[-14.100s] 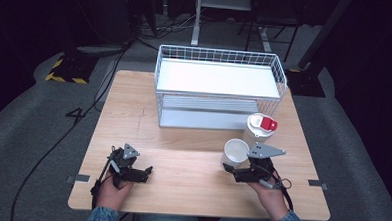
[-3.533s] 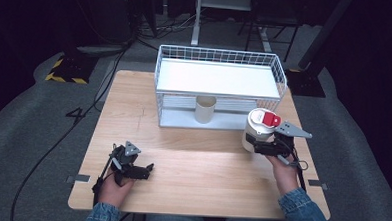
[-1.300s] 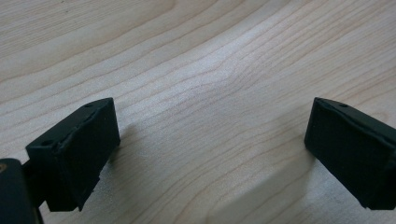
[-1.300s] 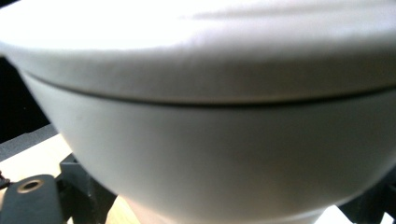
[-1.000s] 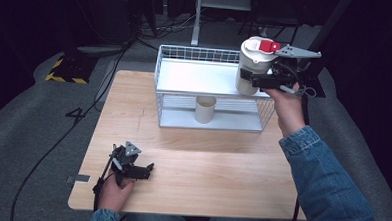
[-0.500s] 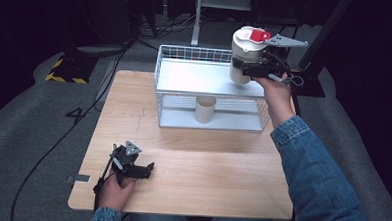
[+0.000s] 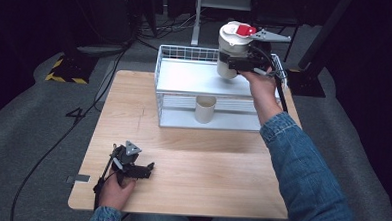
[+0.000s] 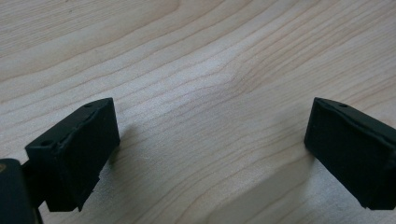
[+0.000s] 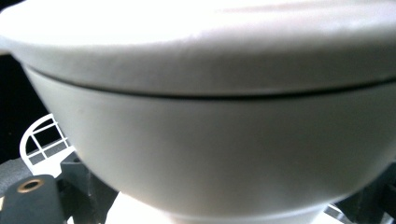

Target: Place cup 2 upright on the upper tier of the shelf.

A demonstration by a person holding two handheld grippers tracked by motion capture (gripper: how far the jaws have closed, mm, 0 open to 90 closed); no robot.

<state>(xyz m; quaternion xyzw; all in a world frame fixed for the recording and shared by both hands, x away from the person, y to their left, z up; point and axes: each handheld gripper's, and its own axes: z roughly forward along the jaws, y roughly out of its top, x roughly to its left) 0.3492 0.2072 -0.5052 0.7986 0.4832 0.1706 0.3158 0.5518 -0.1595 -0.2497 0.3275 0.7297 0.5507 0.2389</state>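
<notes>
One lidded cup (white), right tongs gripping

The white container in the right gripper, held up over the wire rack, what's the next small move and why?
Probably lower it straight down onto the top shelf. The right gripper holds the white container above the wire rack, that shelf looks bare beneath it, and a cup already stands on the lower level.
</notes>
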